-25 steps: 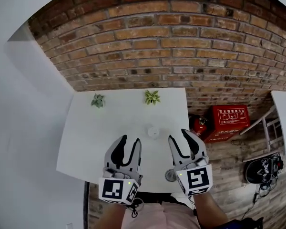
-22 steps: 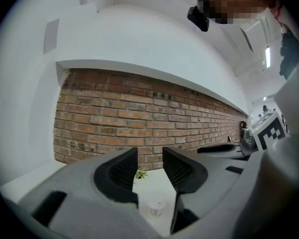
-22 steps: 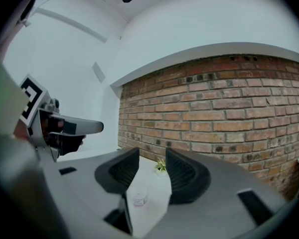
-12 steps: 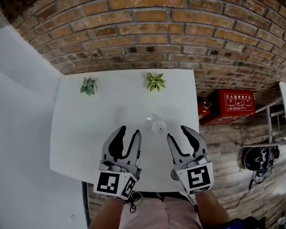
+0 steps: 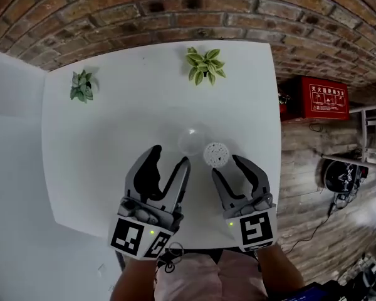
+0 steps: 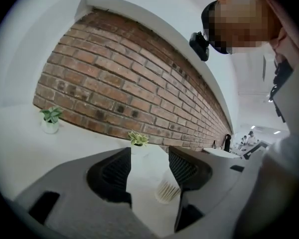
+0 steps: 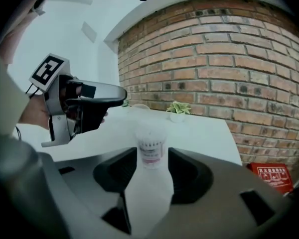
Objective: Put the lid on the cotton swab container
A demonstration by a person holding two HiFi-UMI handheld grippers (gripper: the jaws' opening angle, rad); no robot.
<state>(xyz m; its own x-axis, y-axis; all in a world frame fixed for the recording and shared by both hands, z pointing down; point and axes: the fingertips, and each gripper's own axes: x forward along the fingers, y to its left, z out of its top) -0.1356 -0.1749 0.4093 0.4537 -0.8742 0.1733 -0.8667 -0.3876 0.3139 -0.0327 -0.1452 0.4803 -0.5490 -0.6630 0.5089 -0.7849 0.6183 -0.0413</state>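
The cotton swab container [image 5: 216, 153] stands upright on the white table [image 5: 100, 149], uncovered, with its swab heads showing. Its clear lid [image 5: 190, 141] lies just left of it and a little farther back. My right gripper [image 5: 228, 166] sits just short of the container, jaws opening with nothing between the pads; in the right gripper view the container [image 7: 152, 151] stands in line with the gap. My left gripper [image 5: 168, 158] is beside it to the left, jaws opening and empty. In the left gripper view the container [image 6: 165, 190] shows past the jaws, low and to the right.
Two small potted plants [image 5: 205, 64] [image 5: 82, 85] stand along the table's far edge by the brick wall. A red box [image 5: 326, 99] sits on the floor past the table's right edge. My left gripper [image 7: 84, 103] shows in the right gripper view.
Both grippers have come forward towards the container and lid, and their jaws stand wider. The head view has tilted down and closer to the table.
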